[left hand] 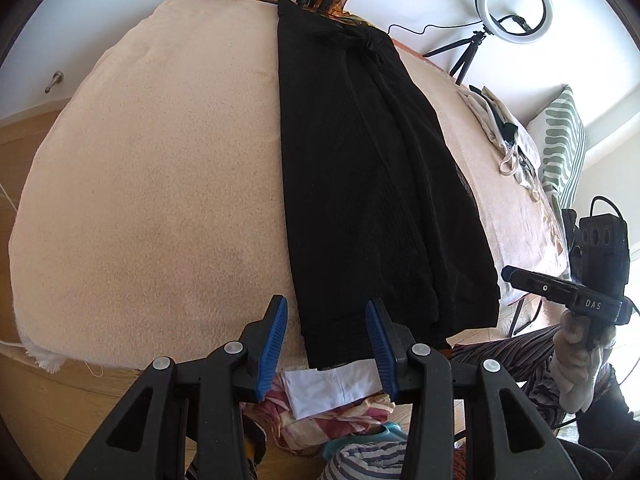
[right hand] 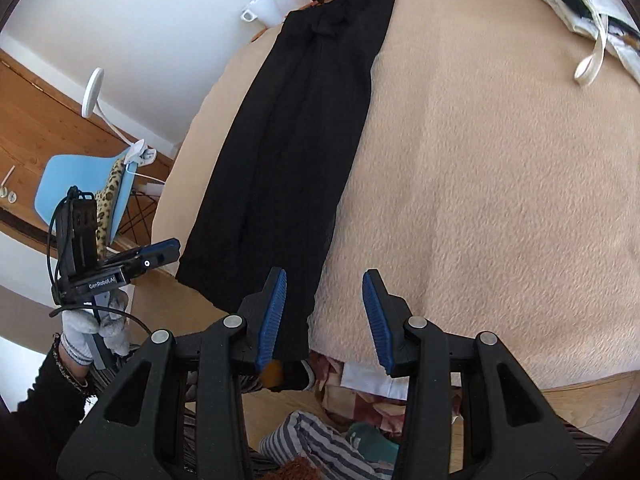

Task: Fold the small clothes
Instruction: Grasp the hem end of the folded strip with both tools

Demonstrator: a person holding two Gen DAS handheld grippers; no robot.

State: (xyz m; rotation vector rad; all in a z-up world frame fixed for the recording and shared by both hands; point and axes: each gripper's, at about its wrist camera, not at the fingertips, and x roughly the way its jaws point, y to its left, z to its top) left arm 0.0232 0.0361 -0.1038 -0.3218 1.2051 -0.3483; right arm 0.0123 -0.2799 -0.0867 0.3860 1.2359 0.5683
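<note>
A long black garment [left hand: 368, 184] lies folded lengthwise on the beige blanket-covered table [left hand: 160, 184], its near end hanging over the front edge. It also shows in the right wrist view [right hand: 296, 152]. My left gripper [left hand: 327, 344] is open and empty, its jaws either side of the garment's near end, above it. My right gripper [right hand: 325, 320] is open and empty, over the garment's near right corner and the blanket [right hand: 480, 200]. The right gripper appears at the right of the left wrist view [left hand: 560, 288]; the left gripper appears at the left of the right wrist view [right hand: 132, 260].
A pile of light clothes [left hand: 504, 128] lies at the table's far right, also seen in the right wrist view [right hand: 588, 8]. More clothes [left hand: 332, 400] lie on the floor below the front edge. A ring light [left hand: 514, 6], a mug [right hand: 262, 10] and a blue chair [right hand: 80, 188] stand around.
</note>
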